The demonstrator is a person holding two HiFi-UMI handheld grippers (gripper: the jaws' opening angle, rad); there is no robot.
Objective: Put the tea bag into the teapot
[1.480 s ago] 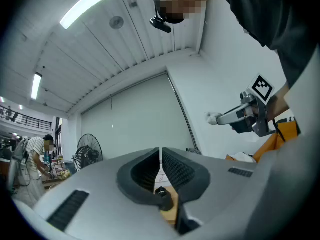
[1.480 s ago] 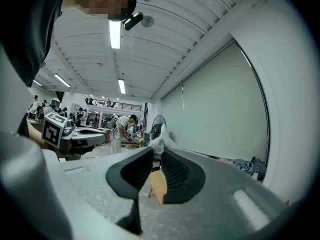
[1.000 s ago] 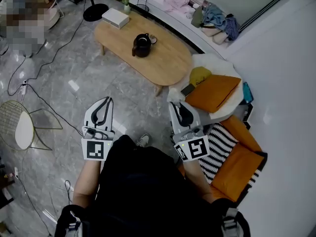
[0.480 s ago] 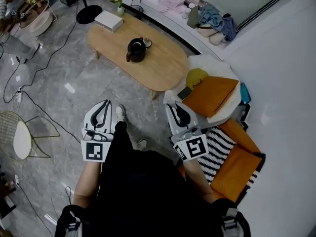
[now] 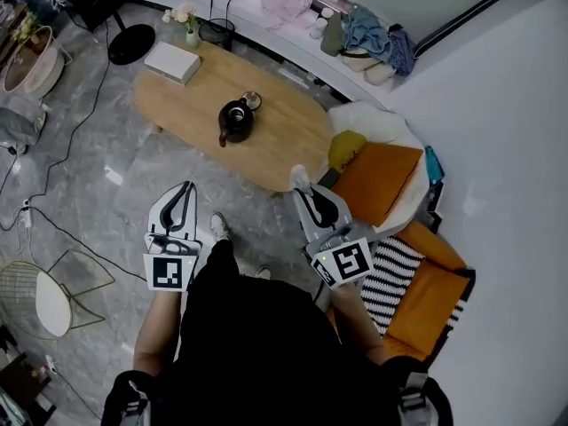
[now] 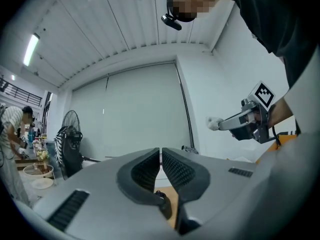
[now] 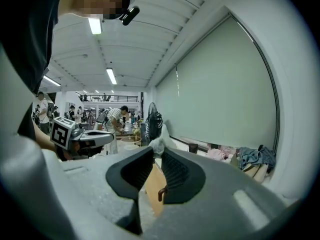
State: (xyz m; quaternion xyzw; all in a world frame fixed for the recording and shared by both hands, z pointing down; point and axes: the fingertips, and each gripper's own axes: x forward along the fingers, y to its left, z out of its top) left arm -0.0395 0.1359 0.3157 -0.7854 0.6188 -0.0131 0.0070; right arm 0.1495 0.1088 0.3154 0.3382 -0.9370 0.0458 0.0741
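The white tea bag (image 7: 157, 143) is pinched at the very tips of the right gripper's (image 5: 306, 193) fingers. The black teapot (image 5: 235, 121) stands on the wooden table (image 5: 288, 140), well ahead of those fingers. The left gripper's (image 6: 160, 151) fingers are pressed together.

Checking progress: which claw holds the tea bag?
The right claw: a white tea bag is pinched at its tips, whereas the left claw is shut with nothing between its jaws.

Part of the tea bag (image 7: 156, 144) is hidden between the right hand-held gripper's (image 7: 157, 153) jaws.
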